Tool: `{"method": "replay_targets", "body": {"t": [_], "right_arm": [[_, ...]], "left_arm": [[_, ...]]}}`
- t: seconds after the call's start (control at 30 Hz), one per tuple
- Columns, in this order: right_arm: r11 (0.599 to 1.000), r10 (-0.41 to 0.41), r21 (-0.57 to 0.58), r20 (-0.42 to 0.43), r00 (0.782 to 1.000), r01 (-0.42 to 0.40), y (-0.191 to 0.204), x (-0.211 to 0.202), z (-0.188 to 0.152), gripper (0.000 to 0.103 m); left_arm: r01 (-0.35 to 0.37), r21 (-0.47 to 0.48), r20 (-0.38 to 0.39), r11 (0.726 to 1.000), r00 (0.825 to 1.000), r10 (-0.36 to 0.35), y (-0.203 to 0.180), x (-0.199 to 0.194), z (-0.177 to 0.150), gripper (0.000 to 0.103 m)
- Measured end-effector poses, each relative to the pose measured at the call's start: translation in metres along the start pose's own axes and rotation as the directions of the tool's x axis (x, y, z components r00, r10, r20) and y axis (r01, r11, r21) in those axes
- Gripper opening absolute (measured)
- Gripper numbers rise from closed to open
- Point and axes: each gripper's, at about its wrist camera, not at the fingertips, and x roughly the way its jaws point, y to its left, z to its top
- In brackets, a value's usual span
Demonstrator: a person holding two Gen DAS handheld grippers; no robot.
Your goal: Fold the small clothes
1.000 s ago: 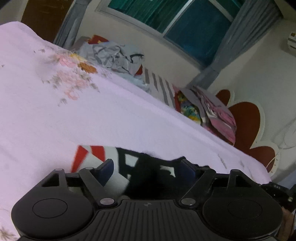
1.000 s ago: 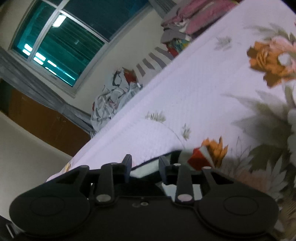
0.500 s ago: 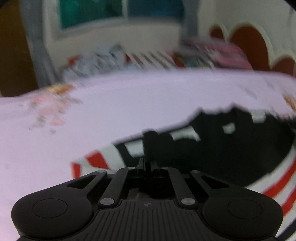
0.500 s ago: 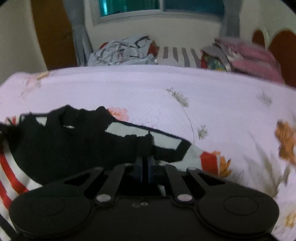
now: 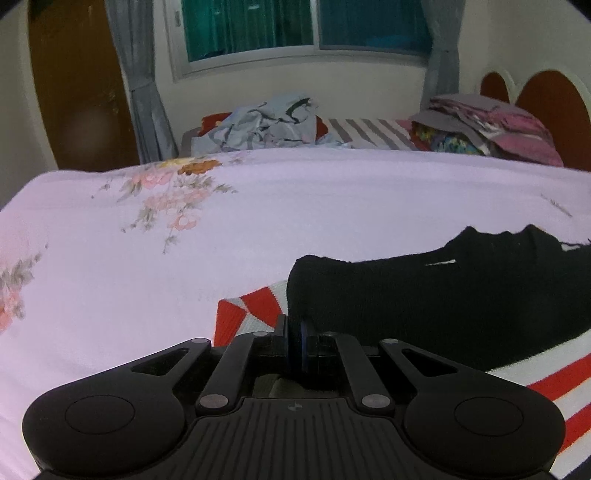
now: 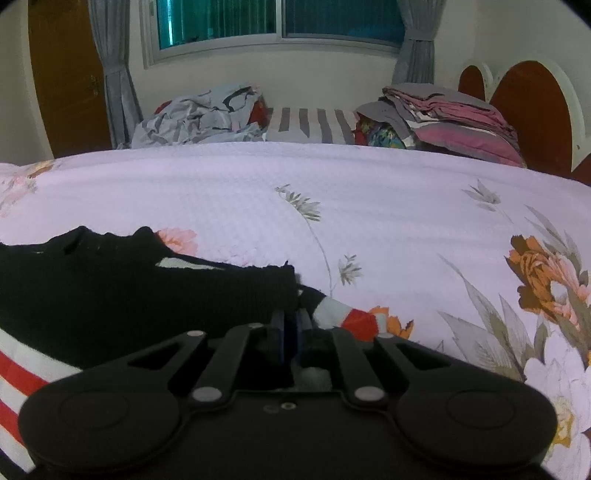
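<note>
Fold half made: black edge of striped garment (image 5: 443, 295) on bed (image 5: 258, 221) doubled over, left tongs (image 5: 295, 332) and right tongs (image 6: 291, 325) just eased, narrow, fabric between; further folds left.

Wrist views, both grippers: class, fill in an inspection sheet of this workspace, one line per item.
Surface: bedspread, pale lilac with flower prints.
Job's things: black garment with red and white stripes, lying on the bedspread.
Clutter: crumpled grey clothes and a folded pile at the far edge.
Grippers: left gripper and right gripper, jaws nearly together at the garment's black edges after just easing open; grip cannot be told.
Cables: nothing seen.
Surroundings: window, grey curtains, brown door, headboard.
</note>
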Motion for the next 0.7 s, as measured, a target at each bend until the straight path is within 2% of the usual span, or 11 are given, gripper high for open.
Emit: {"method": "replay_targets", "body": {"t": [0.03,0.1,0.13,0.2,0.27,0.33,0.47,0.57,0.6,0.63,0.7], "right_arm": [[1.000,-0.002,-0.007,0.031,1.000,0.002,0.005,-0.010,0.001,0.031],[0.998,0.062,-0.022,0.060,0.996,-0.061,0.017,-0.024,0.001,0.030],[0.995,0.095,-0.035,0.058,0.994,-0.093,0.027,-0.028,0.002,0.029],[0.987,0.150,-0.056,0.034,0.988,-0.148,0.050,-0.027,0.001,0.027],[0.977,0.197,-0.082,0.003,0.980,-0.196,0.075,-0.022,-0.001,0.027],[0.966,0.230,-0.114,-0.023,0.973,-0.231,0.097,-0.018,-0.004,0.028],[0.963,0.205,-0.168,-0.059,0.977,-0.213,0.098,-0.014,-0.013,0.029],[0.991,0.021,-0.132,-0.043,0.999,-0.026,0.052,-0.020,-0.020,0.028],[0.996,-0.013,-0.094,-0.043,0.999,0.009,0.030,-0.022,-0.024,0.021],[0.998,-0.012,-0.069,-0.047,0.999,0.008,0.014,-0.026,-0.027,0.019],[0.995,0.001,-0.102,-0.064,0.998,-0.007,0.010,-0.030,-0.027,0.019]], "left_arm": [[-0.005,-0.003,0.015,1.000,1.000,0.005,-0.001,-0.009,0.002,0.025],[-0.011,-0.021,0.104,1.000,0.995,0.013,-0.008,-0.031,0.009,0.054],[0.008,-0.020,0.121,1.000,0.993,-0.005,-0.016,-0.039,0.012,0.056],[0.077,0.014,0.117,0.997,0.990,-0.079,-0.041,-0.043,0.017,0.056],[0.151,0.063,0.059,0.987,0.986,-0.155,-0.070,-0.038,0.016,0.056],[0.183,0.110,0.025,0.977,0.982,-0.186,-0.093,-0.035,0.011,0.056],[0.146,0.119,-0.009,0.982,0.989,-0.146,-0.089,-0.030,-0.009,0.056],[0.033,0.101,0.016,0.994,0.999,-0.035,-0.043,-0.036,-0.026,0.056],[0.022,0.082,0.013,0.996,1.000,-0.023,-0.027,-0.038,-0.031,0.056],[0.047,0.064,0.015,0.997,0.999,-0.048,-0.015,-0.039,-0.034,0.056],[0.031,0.100,0.017,0.995,0.999,-0.032,-0.015,-0.042,-0.033,0.057]]}}
